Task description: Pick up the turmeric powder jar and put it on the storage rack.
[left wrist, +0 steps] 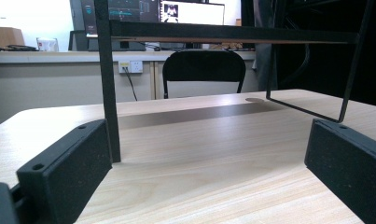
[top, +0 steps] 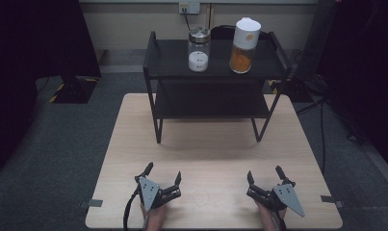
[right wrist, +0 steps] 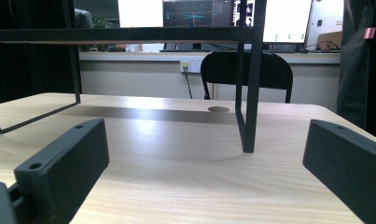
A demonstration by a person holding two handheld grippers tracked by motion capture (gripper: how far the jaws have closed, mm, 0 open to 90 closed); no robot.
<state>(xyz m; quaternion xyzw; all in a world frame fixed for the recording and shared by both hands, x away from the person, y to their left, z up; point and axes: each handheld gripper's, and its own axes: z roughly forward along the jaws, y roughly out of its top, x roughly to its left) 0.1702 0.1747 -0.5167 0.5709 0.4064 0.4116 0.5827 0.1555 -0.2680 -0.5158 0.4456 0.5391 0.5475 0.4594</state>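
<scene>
Both the left claw (top: 162, 176) and right claw (top: 265, 174) rest released on the near wooden surface (top: 215, 149), well apart from the clear glass jar of white powder (top: 199, 49) and the white-capped orange-filled jar (top: 243, 45) on the far black metal shelf (top: 174, 60), where a high reach could, I reckon, topple either.

Pale matt wood-grain table (top: 134, 144), matt black metal rack (top: 155, 77), two clear glossy jars (top: 199, 50).

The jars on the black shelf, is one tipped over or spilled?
No, nothing looks odd. The glass jar and the white-capped jar both stand upright on the shelf, lids on, nothing spilled. Both grippers, left and right, sit open near the table's front edge.
</scene>
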